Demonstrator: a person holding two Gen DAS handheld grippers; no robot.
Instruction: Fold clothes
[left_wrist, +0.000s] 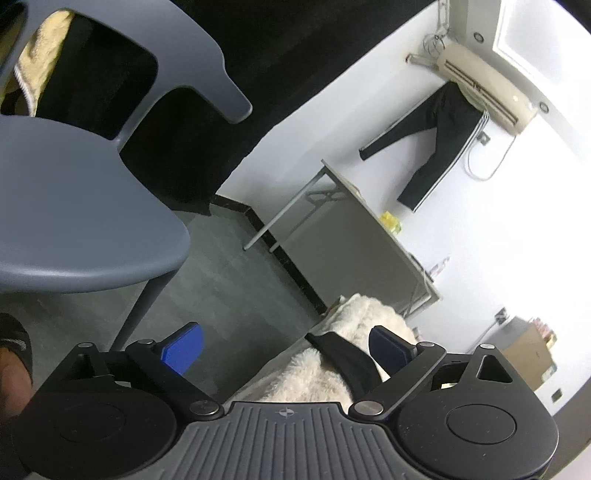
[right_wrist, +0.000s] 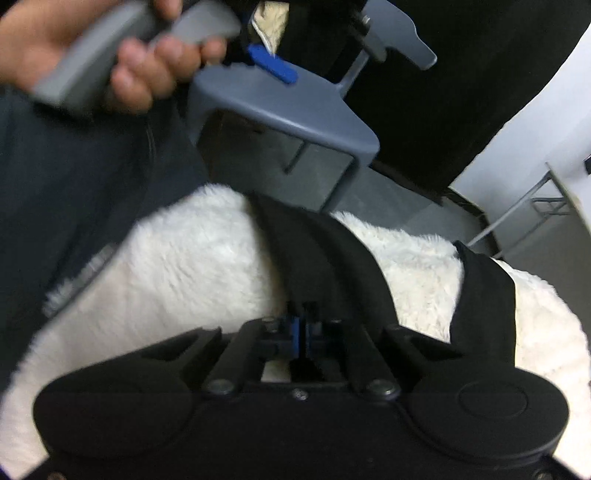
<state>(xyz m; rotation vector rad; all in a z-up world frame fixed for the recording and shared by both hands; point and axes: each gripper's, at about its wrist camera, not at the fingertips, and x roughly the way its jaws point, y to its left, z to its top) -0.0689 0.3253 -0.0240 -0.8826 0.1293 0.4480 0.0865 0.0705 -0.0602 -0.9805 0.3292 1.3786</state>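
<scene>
A black garment (right_wrist: 317, 258) lies on a white fluffy cover (right_wrist: 192, 258). In the right wrist view my right gripper (right_wrist: 303, 328) is shut on a fold of the black garment, its blue pads pressed together. In the left wrist view my left gripper (left_wrist: 284, 347) is open and empty, held above the floor beside the cover (left_wrist: 317, 373), with a strip of the black garment (left_wrist: 347, 358) near its right finger. The left gripper's blue finger (right_wrist: 273, 66) and the hand holding it also show in the right wrist view.
A grey plastic chair (left_wrist: 74, 229) stands close on the left, with a cream fleece garment (left_wrist: 40, 55) behind its backrest. A folding table (left_wrist: 354, 236) stands by the white wall. Black trousers (left_wrist: 439, 144) hang under an air conditioner (left_wrist: 484, 85). A cardboard box (left_wrist: 528, 354) sits at right.
</scene>
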